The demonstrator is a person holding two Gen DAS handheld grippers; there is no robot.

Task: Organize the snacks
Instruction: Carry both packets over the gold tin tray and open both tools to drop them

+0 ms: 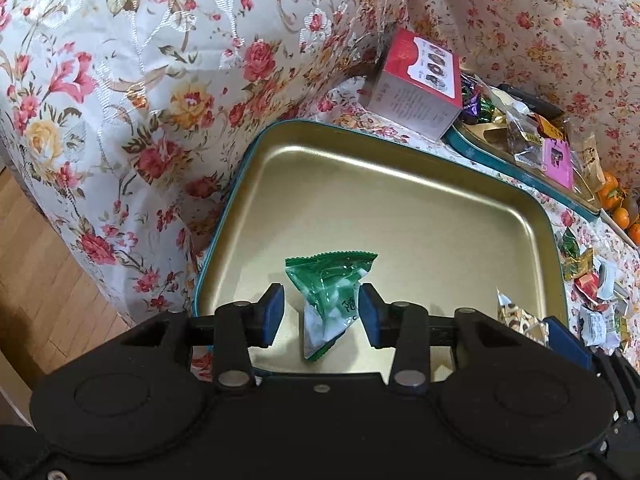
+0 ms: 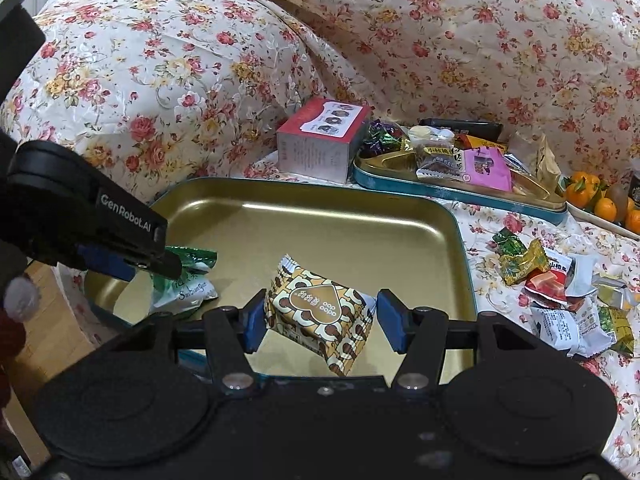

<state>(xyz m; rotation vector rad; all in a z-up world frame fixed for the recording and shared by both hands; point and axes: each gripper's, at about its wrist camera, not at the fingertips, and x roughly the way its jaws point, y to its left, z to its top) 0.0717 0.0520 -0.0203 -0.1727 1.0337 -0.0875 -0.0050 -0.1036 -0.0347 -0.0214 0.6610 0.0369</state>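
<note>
Left hand-held gripper (image 1: 322, 312) over gold tray (image 1: 420, 216), pads spread, green packet (image 1: 332, 296) lying loose between them on the tray floor. Right hand-held gripper (image 2: 320, 320) also spread; brown-gold packet (image 2: 320, 316) sits between pads, contact unclear. Only right wrist view shows the packet's heart print. Right of tray: loose candy pile (image 2: 568, 296) on floral cloth, second tin (image 2: 460, 188) behind, full of snacks
</note>
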